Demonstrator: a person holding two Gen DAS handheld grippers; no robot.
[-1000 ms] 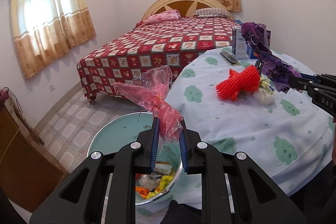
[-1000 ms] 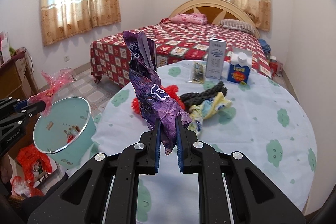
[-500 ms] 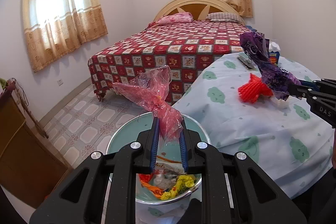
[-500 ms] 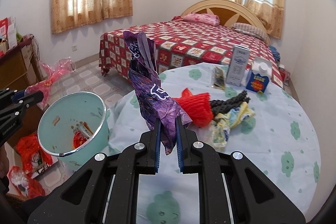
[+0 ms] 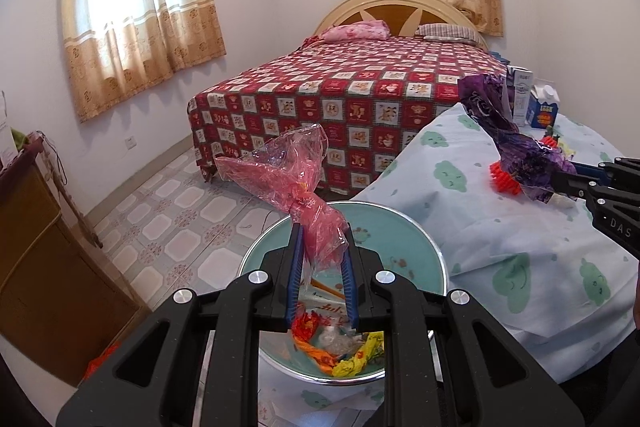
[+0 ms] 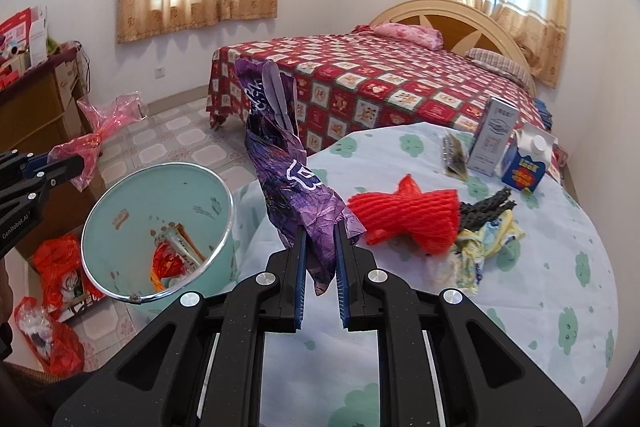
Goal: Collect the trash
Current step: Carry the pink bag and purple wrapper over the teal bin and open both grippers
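Left gripper (image 5: 320, 259) clamps pink plastic wrapper (image 5: 288, 175); teal bin (image 5: 400, 239) directly below my fingers. I judge drop step in hand: spread jaws, let wrapper fall.

Right gripper (image 6: 320, 251) pinches purple wrapper (image 6: 288, 171) above table edge, bin (image 6: 120, 195) off left; swing over next.

Only right view shows red foam net (image 6: 408, 219) and cartons (image 6: 494, 135) beyond, on table (image 6: 560, 307).

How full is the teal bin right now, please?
Mostly empty: the bin holds only scattered trash at its bottom.
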